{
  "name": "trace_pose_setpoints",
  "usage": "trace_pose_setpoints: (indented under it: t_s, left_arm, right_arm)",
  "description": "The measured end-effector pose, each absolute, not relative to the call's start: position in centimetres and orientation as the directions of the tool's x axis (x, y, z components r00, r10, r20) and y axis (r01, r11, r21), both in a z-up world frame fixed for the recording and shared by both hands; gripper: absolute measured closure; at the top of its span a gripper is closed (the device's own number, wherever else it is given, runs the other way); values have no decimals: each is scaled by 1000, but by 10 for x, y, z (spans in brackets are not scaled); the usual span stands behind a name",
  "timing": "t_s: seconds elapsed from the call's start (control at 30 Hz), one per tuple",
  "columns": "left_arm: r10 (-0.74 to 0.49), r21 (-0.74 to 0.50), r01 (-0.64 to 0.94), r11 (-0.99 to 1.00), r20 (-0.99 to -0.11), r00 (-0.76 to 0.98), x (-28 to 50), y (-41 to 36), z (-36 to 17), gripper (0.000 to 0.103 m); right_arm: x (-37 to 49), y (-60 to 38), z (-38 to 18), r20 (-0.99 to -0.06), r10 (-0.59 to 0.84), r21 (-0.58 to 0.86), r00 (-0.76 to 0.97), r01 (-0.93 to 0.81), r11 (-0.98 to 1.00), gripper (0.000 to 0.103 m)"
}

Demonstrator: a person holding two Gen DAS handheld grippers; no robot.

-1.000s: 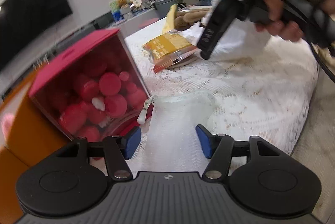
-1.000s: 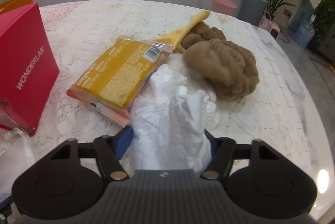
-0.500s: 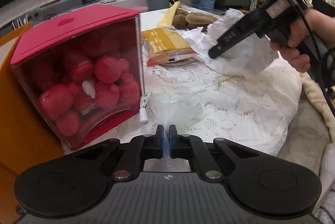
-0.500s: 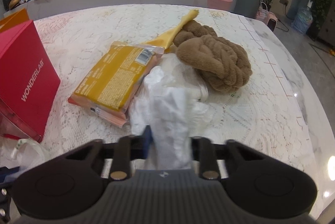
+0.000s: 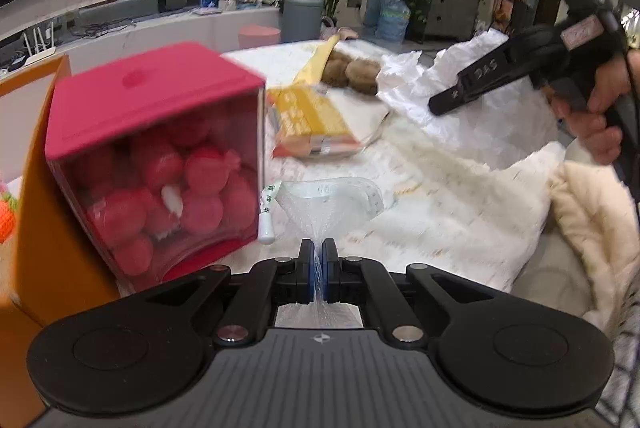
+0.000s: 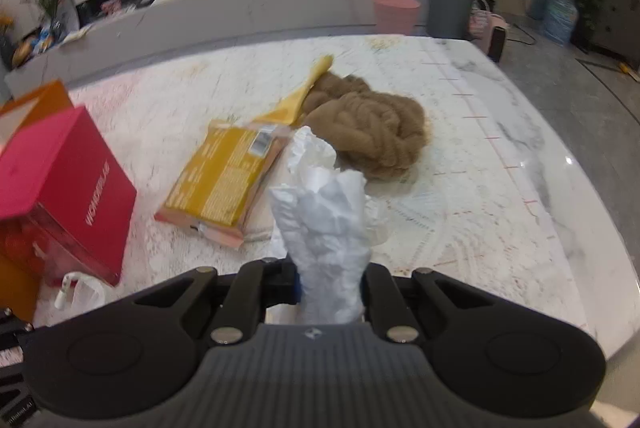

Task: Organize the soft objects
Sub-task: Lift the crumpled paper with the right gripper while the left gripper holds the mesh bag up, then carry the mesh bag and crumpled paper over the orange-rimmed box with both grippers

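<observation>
My left gripper is shut on a clear mesh zip bag, whose open mouth stands up in front of the jaws, with a white zip pull hanging at its left. The bag also shows at the lower left of the right wrist view. My right gripper is shut on a crumpled white bag and holds it above the table. It shows in the left wrist view at the upper right, with the white bag hanging from it.
A red box of pink balls stands left, against an orange box. A yellow packet and a brown knitted bundle lie mid-table on the white lace cloth. A cream blanket lies at the right.
My left gripper closed on the mesh bag and lifted it. My right gripper closed on the white bag and raised it off the table, away from the brown bundle.
</observation>
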State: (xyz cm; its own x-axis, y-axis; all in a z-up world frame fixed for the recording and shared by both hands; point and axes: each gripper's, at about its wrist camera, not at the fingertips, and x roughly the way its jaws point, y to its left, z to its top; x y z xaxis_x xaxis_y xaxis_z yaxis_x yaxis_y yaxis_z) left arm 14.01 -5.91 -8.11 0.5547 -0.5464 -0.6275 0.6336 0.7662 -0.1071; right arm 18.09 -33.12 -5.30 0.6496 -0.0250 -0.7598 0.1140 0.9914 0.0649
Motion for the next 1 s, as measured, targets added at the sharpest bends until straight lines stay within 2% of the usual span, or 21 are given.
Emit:
trace_pose_setpoints:
  t_s: [0.27, 0.53, 0.7, 0.8, 0.9, 1.0]
  left_arm:
    - [-603, -138, 627, 767, -487, 631, 131, -39, -33, 100]
    - [-581, -165, 560, 812, -319, 749, 134, 7, 23, 100]
    - [-462, -85, 455, 887, -222, 859, 136, 30, 52, 100]
    - [-358, -75, 350, 934, -238, 903, 140, 46, 62, 100]
    - [-260, -42, 256, 966, -203, 944, 143, 65, 65, 100]
    - [-193, -83, 178, 981, -228, 954, 152, 88, 63, 100]
  right_arm:
    - [173, -318, -33, -715, -37, 47, 698, 101, 994, 94]
    - [166, -276, 14, -611, -37, 47, 791, 84, 995, 94]
    - [159, -226, 47, -521, -35, 18, 853, 52, 998, 94]
    - [157, -190, 63, -464, -39, -7, 885, 40, 999, 94]
    - [161, -155, 76, -432, 1, -15, 902, -9, 1000, 94]
    - [165, -121, 84, -407, 44, -24, 912, -59, 998, 94]
